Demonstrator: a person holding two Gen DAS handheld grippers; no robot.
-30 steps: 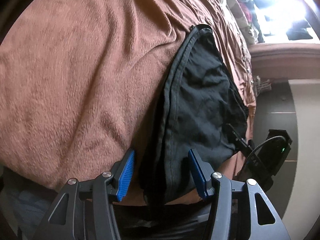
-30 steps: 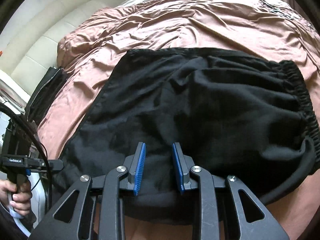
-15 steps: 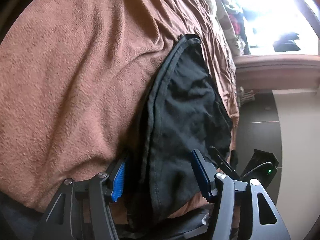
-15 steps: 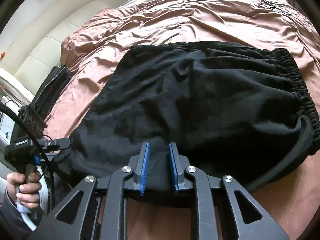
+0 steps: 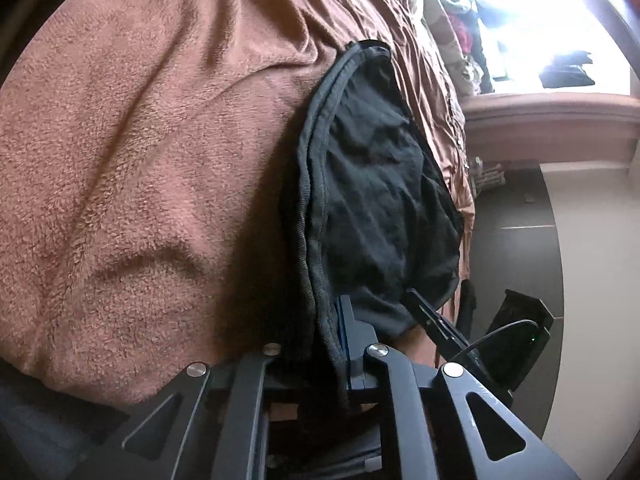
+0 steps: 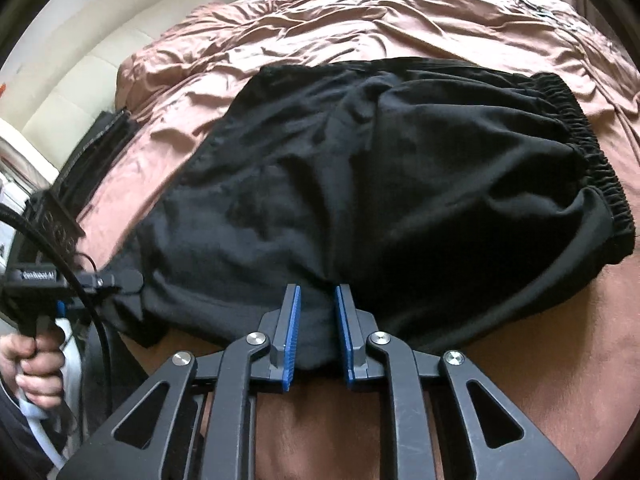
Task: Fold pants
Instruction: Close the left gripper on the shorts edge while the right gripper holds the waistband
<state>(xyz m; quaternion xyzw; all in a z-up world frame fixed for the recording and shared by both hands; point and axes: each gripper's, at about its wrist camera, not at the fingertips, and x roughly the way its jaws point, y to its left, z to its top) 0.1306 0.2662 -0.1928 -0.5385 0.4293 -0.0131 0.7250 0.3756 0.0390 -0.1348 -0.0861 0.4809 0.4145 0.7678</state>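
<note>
Closing the jaws of the left gripper [image 5: 320, 324] on the hemmed edge of the black pants [image 5: 372, 200], with the cloth right between the pads and squeezed there. Pinching a bunch of the same pants in the jaws of the right gripper [image 6: 316, 320] too, with the blue pads pressing in from both sides.

Probably getting ready to lift this near edge and fold it over toward the far side. For doing that well:
- Squeezing tight before lifting, so nothing slips out.
- Grabbing only pants and none of the fuzzy brown blanket [image 5: 140, 160] underneath.
- Lifting both sides together and level.
- Pulling gently apart, so the cloth goes flat and not lumpy.
- Laying the edge down neatly on the far edge.

Lying spread out on the bed, with the near edge caught in both pairs of jaws. Bunching up in soft wrinkles just past the pads. Reaching away from the jaws toward the middle of the bed, with the stretchy waistband [image 6: 592, 160] out on the right side, well apart from the right jaws. Ending at a far edge resting on the shiny pink cover [image 6: 360, 32]. Showing, off to the left in the right view, a hand [image 6: 36, 364] gripping the left gripper's handle.
</note>
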